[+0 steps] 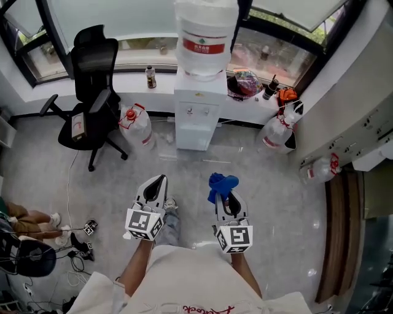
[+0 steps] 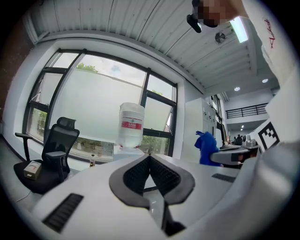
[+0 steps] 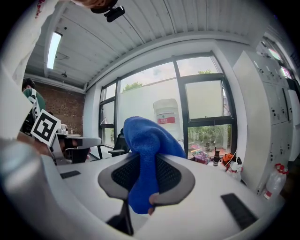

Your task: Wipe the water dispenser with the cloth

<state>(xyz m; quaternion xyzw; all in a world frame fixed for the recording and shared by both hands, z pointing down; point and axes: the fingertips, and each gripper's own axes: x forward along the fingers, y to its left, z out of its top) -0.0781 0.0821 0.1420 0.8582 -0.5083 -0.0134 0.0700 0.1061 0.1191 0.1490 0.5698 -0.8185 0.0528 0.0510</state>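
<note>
One cloth (image 1: 221, 183) between right tongs (image 1: 228, 197)

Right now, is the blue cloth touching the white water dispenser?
No, the blue cloth in the right gripper has floor between it and the white water dispenser.

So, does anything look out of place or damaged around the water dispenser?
Nothing looks spilled or damaged. The water dispenser stands upright by the window. Mildly untidy: water jugs sit on the floor either side of it, and loose cables lie at far left.
</note>
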